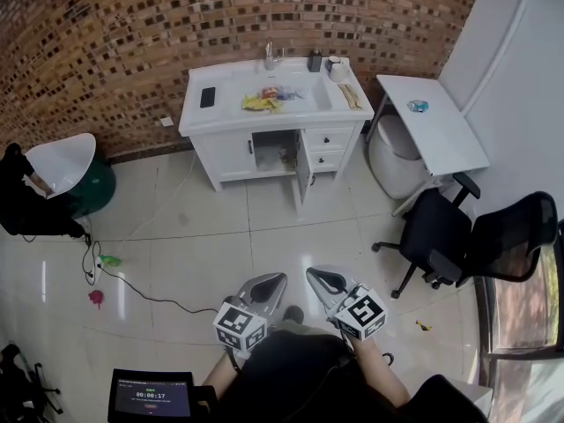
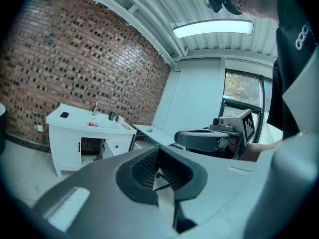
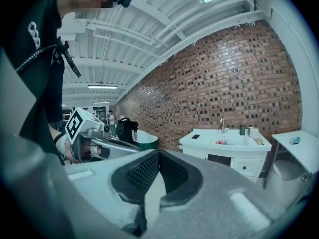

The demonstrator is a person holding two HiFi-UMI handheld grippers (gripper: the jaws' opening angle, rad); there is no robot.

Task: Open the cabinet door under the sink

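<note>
- A small dark screen (image 1: pixel 152 397) at the lower left edge of the head view shows a white timer reading "00:00:17". The smaller line and the red spot under it are too small to read.
- The marker cube (image 1: pixel 240 327) on the left tool (image 1: pixel 271 279) and the marker cube (image 1: pixel 362 312) on the right tool (image 1: pixel 317 274) bear black-and-white square code patterns, with no letters or digits.
- The person's dark shirt (image 2: pixel 294 73) carries a white emblem (image 2: pixel 302 38) of linked rings, at the upper right of the left gripper view. It does not read as words.
</note>
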